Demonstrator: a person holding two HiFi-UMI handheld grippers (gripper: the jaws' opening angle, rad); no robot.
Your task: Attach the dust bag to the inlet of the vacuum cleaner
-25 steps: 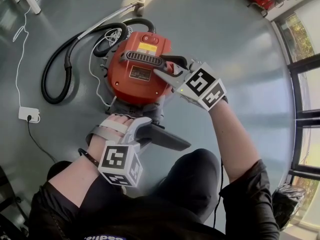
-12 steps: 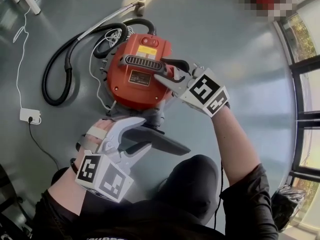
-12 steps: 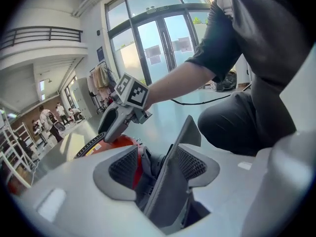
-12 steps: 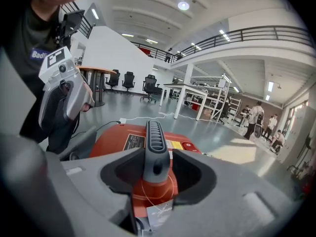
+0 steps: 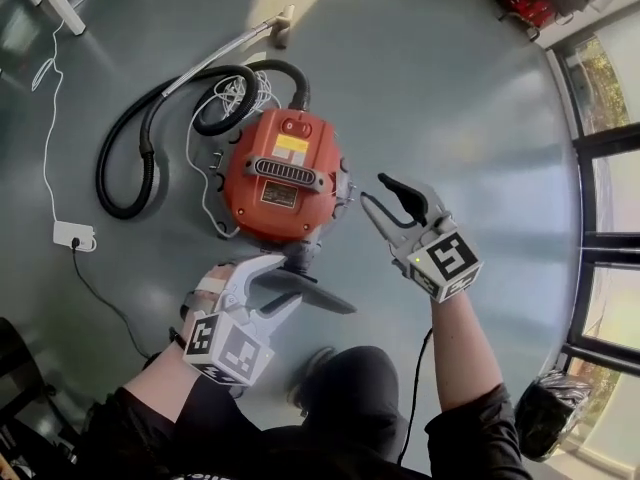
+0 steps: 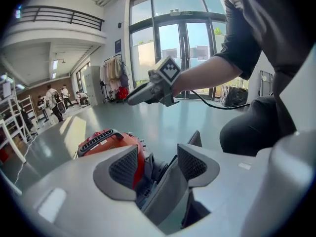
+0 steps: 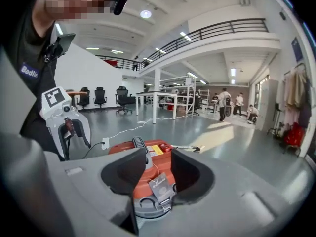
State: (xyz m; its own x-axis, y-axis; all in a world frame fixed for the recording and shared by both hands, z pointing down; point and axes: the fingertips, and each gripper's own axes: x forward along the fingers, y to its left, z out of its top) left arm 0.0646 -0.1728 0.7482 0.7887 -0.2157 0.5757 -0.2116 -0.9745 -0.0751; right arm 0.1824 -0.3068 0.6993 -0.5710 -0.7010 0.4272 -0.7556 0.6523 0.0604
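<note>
The person is sitting over a grey floor (image 5: 470, 98) with a red vacuum cleaner (image 5: 285, 168) standing upright in front of them. A black hose (image 5: 103, 173) is curling away from its far side.

The left gripper (image 5: 290, 280) is hanging just below the vacuum cleaner's near edge. Its jaws are closing on the dust bag (image 5: 320, 296), a flat dark grey piece jutting out to the right above the floor. In the left gripper view, the bag (image 6: 170, 186) is running up between the two jaws of the left gripper (image 6: 158, 164), with the vacuum cleaner (image 6: 106, 139) just beyond. Whether the bag is touching the machine cannot be told.

The right gripper (image 5: 375, 189) is hovering beside the vacuum cleaner's right side, apart from it. Its jaws are standing spread with nothing between them. Its own view is looking past the right gripper (image 7: 159, 167) at the vacuum cleaner (image 7: 121, 147).
</note>
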